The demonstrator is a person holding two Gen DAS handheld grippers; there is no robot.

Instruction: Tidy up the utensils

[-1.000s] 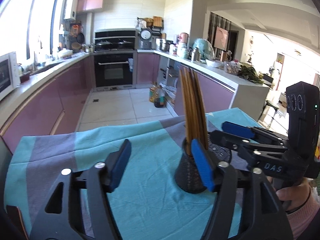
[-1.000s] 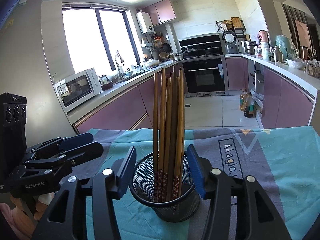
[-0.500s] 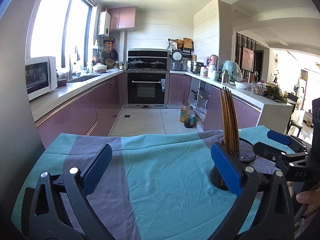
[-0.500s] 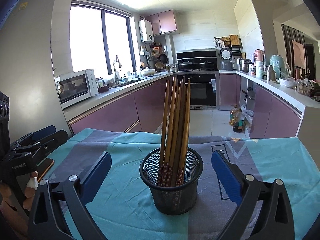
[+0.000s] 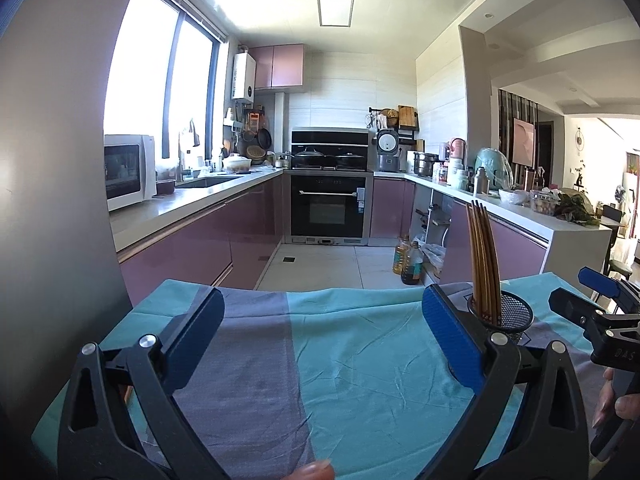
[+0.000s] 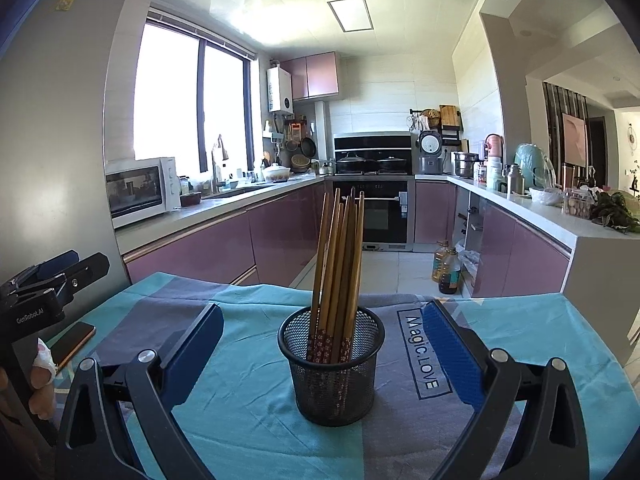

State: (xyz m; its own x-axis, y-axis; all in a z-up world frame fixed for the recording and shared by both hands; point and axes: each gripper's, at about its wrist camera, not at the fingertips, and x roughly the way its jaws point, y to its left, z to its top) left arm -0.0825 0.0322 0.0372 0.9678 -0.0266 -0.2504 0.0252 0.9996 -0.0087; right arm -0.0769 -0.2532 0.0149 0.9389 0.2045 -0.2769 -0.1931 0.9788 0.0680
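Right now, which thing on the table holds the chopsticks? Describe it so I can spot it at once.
Find the table under the teal and grey cloth. In its middle, beside the printed "Magic.LOVE" label, stands a black wire-mesh cup. It is the only upright thing on the cloth, with a bundle of brown chopsticks sticking out.

A black wire-mesh cup (image 6: 334,376) stands upright on the table, about midway across its width and nearer the far edge than the near one. Inside stands a bundle of brown wooden chopsticks (image 6: 340,264), lower ends patterned red with small flowers, leaning slightly, tips fanned apart.
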